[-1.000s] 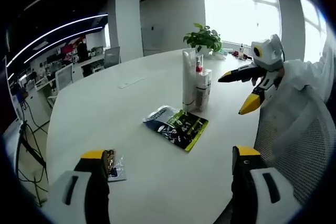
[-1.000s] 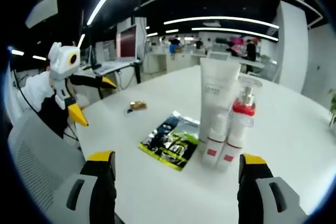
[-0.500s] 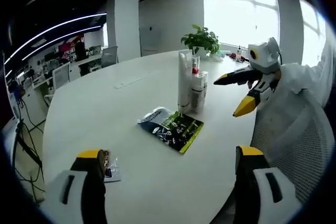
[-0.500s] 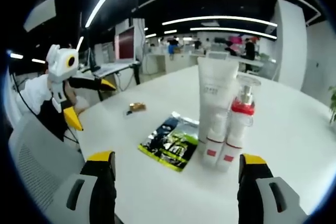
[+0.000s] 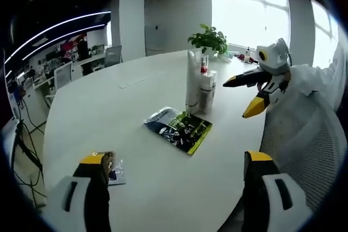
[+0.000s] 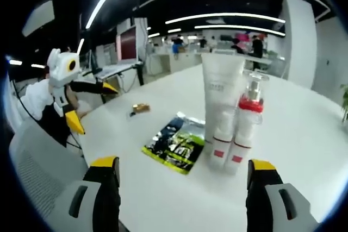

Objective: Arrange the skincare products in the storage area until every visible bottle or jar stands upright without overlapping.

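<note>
A tall white tube [image 5: 192, 82], a clear pump bottle with a red collar [image 5: 204, 70] and a small white spray bottle [image 5: 210, 88] stand upright in a tight group on the round white table [image 5: 98, 112]. In the right gripper view the tube [image 6: 221, 91], pump bottle [image 6: 250, 113] and spray bottle [image 6: 220, 135] stand just ahead. A green and black sachet [image 5: 179, 129] [image 6: 176, 145] lies flat beside them. My left gripper [image 5: 176, 161] is open and holds nothing. My right gripper [image 6: 184, 165] is open too, short of the bottles.
A small gold packet [image 5: 113, 169] [image 6: 140, 108] lies near the left jaw. A potted plant [image 5: 209, 39] stands behind the bottles. A mesh chair back [image 5: 310, 150] and a white sleeve [image 5: 312, 80] are at the table's edge. Office desks fill the background.
Both views have shifted slightly with the hands. The bottles, sachet and packet stay where they were, and both grippers stay open.
</note>
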`<state>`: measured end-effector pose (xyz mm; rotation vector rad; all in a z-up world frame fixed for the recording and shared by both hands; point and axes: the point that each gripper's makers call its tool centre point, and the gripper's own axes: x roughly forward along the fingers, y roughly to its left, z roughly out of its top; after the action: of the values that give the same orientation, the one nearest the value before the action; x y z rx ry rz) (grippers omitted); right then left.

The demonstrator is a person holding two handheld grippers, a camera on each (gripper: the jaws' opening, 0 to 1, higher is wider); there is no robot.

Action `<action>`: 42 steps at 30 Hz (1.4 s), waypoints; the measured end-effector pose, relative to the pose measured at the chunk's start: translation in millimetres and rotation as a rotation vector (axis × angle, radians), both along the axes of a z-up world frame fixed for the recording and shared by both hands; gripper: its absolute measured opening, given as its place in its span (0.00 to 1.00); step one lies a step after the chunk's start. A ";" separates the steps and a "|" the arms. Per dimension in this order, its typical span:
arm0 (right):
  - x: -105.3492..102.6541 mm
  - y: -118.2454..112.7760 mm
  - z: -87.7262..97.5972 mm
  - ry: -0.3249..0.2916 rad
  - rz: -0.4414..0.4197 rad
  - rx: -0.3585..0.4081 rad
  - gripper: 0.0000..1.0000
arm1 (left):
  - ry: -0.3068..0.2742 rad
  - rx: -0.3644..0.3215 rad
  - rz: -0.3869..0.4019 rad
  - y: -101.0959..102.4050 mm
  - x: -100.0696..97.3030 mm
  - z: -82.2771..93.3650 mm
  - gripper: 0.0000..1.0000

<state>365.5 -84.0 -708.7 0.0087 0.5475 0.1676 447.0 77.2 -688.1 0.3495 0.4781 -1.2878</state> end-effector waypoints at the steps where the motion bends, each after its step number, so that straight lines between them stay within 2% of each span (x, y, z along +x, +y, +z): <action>1: -0.2 1.1 0.1 0.000 0.002 0.001 1.00 | 0.000 -0.003 0.003 0.7 1.7 0.2 0.99; 14: -4.8 5.8 -9.8 0.039 0.032 -0.011 1.00 | 0.020 0.005 0.004 2.7 4.1 -7.6 0.99; 26: -7.5 10.1 -11.0 0.045 0.046 -0.015 1.00 | 0.027 0.004 -0.007 -2.5 6.0 -8.7 0.99; 32: -6.4 8.6 -8.4 0.034 0.026 -0.001 1.00 | 0.040 0.004 -0.015 -2.9 4.8 -9.6 0.99; 42: -6.2 32.8 -11.5 0.046 0.092 0.002 1.00 | 0.050 0.020 0.024 6.8 18.0 -16.9 0.99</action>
<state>359.3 -51.2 -720.2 -0.0103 0.5940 0.2583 465.0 84.0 -705.0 0.3279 0.5356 -1.2719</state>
